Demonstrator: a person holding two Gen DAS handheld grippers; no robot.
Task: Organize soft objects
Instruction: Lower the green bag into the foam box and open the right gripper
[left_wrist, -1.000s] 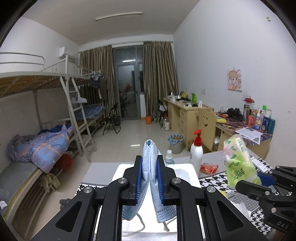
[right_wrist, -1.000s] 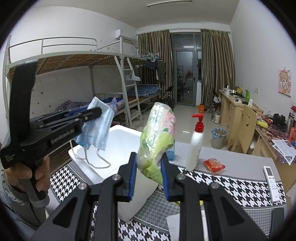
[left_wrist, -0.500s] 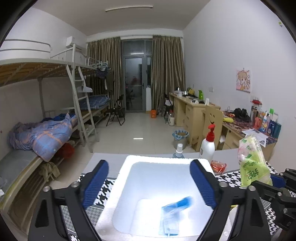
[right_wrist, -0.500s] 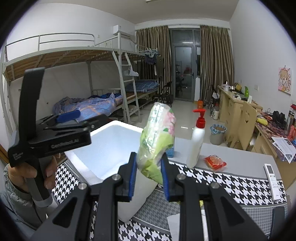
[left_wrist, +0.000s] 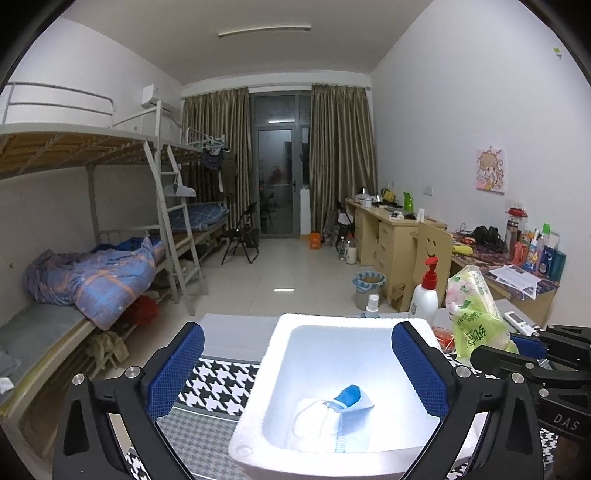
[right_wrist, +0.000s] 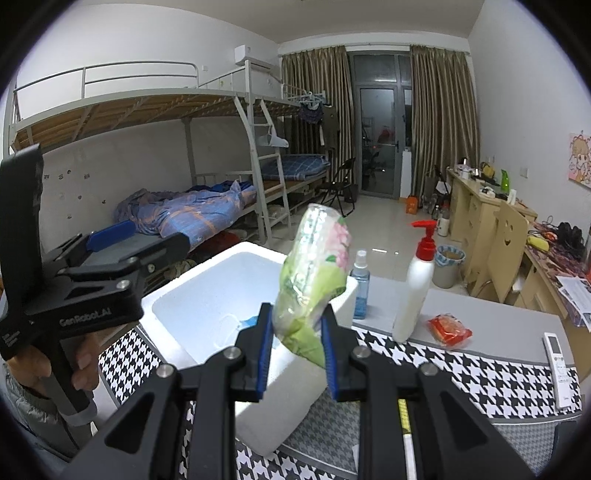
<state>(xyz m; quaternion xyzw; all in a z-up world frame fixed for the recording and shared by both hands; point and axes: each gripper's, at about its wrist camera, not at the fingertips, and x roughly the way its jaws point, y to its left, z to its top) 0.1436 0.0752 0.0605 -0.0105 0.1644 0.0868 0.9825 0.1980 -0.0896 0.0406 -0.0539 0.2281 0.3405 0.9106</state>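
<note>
A white foam box (left_wrist: 275, 373) stands on the houndstooth table cloth; it also shows in the right wrist view (right_wrist: 173, 291). A blue face mask (left_wrist: 338, 417) lies inside it on the bottom. My left gripper (left_wrist: 295, 369) is open and empty, held above the box's near left side. My right gripper (right_wrist: 297, 350) is shut on a green tissue pack (right_wrist: 314, 280), held upright just right of the box; the pack also shows in the left wrist view (left_wrist: 472, 317).
A white pump bottle (right_wrist: 415, 295), a small blue spray bottle (right_wrist: 359, 284), a red packet (right_wrist: 448, 329) and a white remote (right_wrist: 556, 358) sit on the table right of the box. Bunk beds (left_wrist: 85, 273) stand left, desks (left_wrist: 391, 232) right.
My left gripper opened and dropped the face mask, which now lies in the foam box. The left gripper shifted left. My right gripper keeps holding the tissue pack.
</note>
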